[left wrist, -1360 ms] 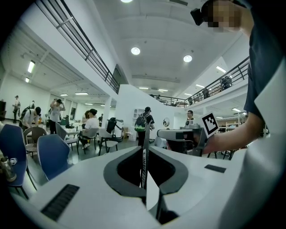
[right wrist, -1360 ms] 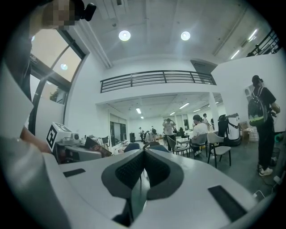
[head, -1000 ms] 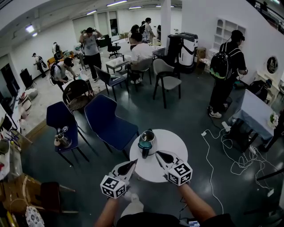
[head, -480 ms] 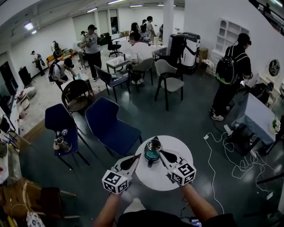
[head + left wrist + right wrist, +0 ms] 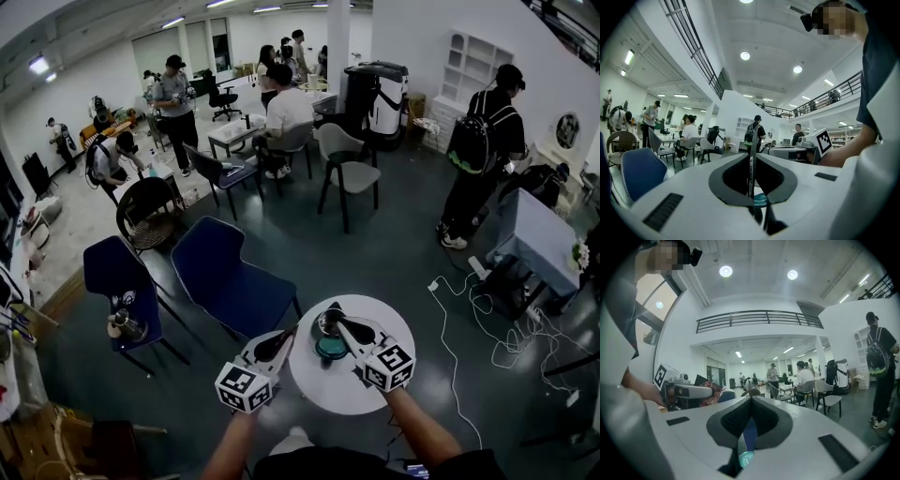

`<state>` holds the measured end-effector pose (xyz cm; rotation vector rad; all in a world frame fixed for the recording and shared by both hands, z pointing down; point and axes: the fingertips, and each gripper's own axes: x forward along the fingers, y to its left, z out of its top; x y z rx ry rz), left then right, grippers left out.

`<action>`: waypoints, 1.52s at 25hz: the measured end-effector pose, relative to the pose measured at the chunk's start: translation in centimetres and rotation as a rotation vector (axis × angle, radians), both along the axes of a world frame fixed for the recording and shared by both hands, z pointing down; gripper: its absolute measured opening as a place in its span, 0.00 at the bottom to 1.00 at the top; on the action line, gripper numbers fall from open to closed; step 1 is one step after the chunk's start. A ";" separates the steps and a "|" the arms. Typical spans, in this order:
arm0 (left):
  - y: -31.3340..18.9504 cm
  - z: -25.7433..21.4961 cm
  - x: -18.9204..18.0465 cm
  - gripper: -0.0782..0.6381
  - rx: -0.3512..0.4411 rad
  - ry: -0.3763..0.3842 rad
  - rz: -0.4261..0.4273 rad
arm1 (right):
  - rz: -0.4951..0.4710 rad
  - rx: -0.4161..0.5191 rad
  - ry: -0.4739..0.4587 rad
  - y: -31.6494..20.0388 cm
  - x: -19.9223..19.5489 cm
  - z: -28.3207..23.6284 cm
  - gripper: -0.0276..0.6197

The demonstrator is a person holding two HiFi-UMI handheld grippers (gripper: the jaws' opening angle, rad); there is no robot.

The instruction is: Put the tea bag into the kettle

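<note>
Left gripper (image 5: 751, 156): jaws closed on the tea bag (image 5: 751, 137), seen edge-on there as a thin strip sticking out past the tips. From the right gripper view the same tea bag (image 5: 704, 392) reads as a reddish crinkled packet at the left gripper's tip. Right gripper (image 5: 751, 398): jaws together at the tips, nothing pinched between them; blue and a teal patch show through the gap lower down. In the head view the kettle (image 5: 328, 322) stands with its mouth open, just ahead and to the right of the left gripper's tips and right at the right gripper's tips; contact there cannot be told. Teal lid (image 5: 330, 349) lies on the near side of the kettle, between the two grippers. Both hover over a round white table (image 5: 361, 398). Beyond the left gripper, a blue chair (image 5: 230, 267).
</note>
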<state>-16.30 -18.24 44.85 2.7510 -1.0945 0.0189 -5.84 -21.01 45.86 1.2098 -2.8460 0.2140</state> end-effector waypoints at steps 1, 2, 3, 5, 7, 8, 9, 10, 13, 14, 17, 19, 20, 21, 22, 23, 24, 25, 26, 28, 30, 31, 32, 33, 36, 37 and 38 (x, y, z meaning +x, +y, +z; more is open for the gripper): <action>-0.4 0.0 -0.3 0.15 -0.001 0.005 0.005 | 0.008 -0.002 0.001 -0.4 -0.2 0.1 0.07; -0.8 0.1 -0.7 0.15 -0.002 0.008 0.009 | 0.017 -0.004 0.001 -0.9 -0.4 0.1 0.07; -1.2 0.0 -1.0 0.15 -0.001 0.009 0.012 | 0.026 -0.005 0.000 -1.3 -0.6 0.1 0.07; -2.0 -0.1 -1.5 0.15 0.001 0.007 0.022 | 0.044 -0.006 -0.005 -2.2 -1.0 0.0 0.07; -2.8 0.1 -2.0 0.15 -0.002 0.003 0.034 | 0.057 -0.009 -0.005 -2.9 -1.5 0.0 0.07; -3.0 0.2 -2.3 0.15 -0.004 0.001 0.040 | 0.062 -0.011 -0.002 -3.1 -1.7 0.1 0.07; -3.2 0.4 -2.6 0.15 -0.007 -0.001 0.044 | 0.067 -0.013 0.001 -3.3 -1.9 0.1 0.07; -3.3 0.4 -2.9 0.15 -0.009 -0.002 0.047 | 0.072 -0.015 0.004 -3.4 -2.1 0.1 0.07; -3.7 0.6 -3.3 0.15 -0.021 0.000 0.058 | 0.088 -0.026 0.013 -3.7 -2.2 0.2 0.07; -3.9 0.6 -3.3 0.15 -0.026 0.002 0.064 | 0.095 -0.029 0.017 -3.9 -2.1 0.2 0.07; -4.4 0.7 -3.0 0.15 -0.035 0.019 0.087 | 0.118 -0.031 0.023 -4.5 -1.6 0.2 0.07; -4.6 0.9 -2.9 0.15 -0.042 0.032 0.099 | 0.133 -0.033 0.025 -4.4 -1.4 0.3 0.07; -4.7 1.1 -2.8 0.15 -0.046 0.035 0.104 | 0.141 -0.033 0.027 -4.3 -1.2 0.3 0.07; -4.8 1.3 -2.5 0.15 -0.049 0.035 0.111 | 0.150 -0.033 0.028 -4.3 -1.0 0.3 0.07; -4.9 1.5 -2.2 0.15 -0.051 0.034 0.120 | 0.158 -0.033 0.028 -4.2 -0.8 0.4 0.07; -4.9 1.7 -1.9 0.15 -0.053 0.031 0.129 | 0.166 -0.033 0.027 -4.2 -0.5 0.4 0.07; -4.9 1.9 -1.6 0.15 -0.056 0.028 0.138 | 0.173 -0.035 0.025 -4.1 -0.3 0.4 0.07; -5.0 2.1 -1.3 0.15 -0.058 0.024 0.146 | 0.179 -0.037 0.024 -4.0 -0.1 0.5 0.07; -5.1 2.2 -0.9 0.15 -0.061 0.021 0.152 | 0.185 -0.039 0.025 -3.9 0.3 0.6 0.07; -5.2 2.4 -0.1 0.15 -0.065 0.021 0.159 | 0.193 -0.042 0.029 -3.8 1.2 0.8 0.07; -5.2 2.8 0.7 0.15 -0.070 0.014 0.167 | 0.199 -0.050 0.029 -3.8 2.1 1.3 0.07; -5.2 3.0 1.0 0.15 -0.073 0.006 0.170 | 0.202 -0.054 0.027 -3.9 2.4 1.5 0.07; -5.3 3.3 1.3 0.15 -0.075 -0.002 0.172 | 0.206 -0.059 0.025 -3.9 2.7 1.8 0.07; -5.5 3.4 1.6 0.15 -0.077 -0.007 0.173 | 0.207 -0.063 0.024 -4.0 3.0 2.0 0.07; -6.0 3.6 2.8 0.15 -0.088 0.005 0.175 | 0.197 -0.074 0.021 -4.4 3.6 2.6 0.07; -6.2 3.7 3.2 0.15 -0.093 0.009 0.175 | 0.194 -0.076 0.020 -4.5 3.9 2.9 0.07; -6.5 3.9 3.6 0.15 -0.098 0.009 0.175 | 0.194 -0.077 0.018 -4.8 4.2 3.1 0.07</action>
